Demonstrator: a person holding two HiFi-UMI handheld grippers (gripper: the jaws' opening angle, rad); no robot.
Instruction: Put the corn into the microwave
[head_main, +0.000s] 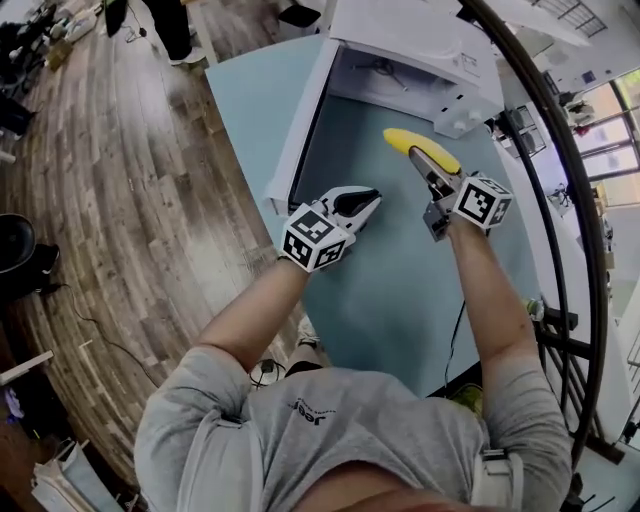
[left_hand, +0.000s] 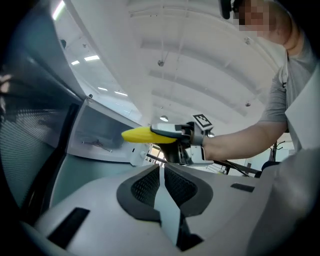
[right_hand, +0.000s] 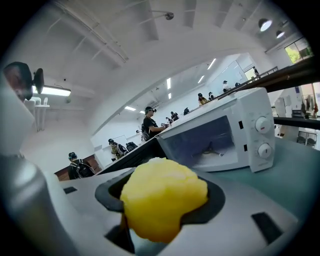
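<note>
A yellow corn cob is clamped between the jaws of my right gripper, which is shut on it above the teal table. The cob points at the white microwave. The microwave's door hangs open to the left. In the right gripper view the corn fills the jaws, with the microwave's open cavity ahead. My left gripper hovers beside the door with nothing in it, and its pads meet. The left gripper view also shows the corn in the right gripper.
The microwave's control knobs sit on its right side. A wooden floor lies left of the table and a black rail curves along its right. A cable runs off the table's near edge. Several people stand in the background.
</note>
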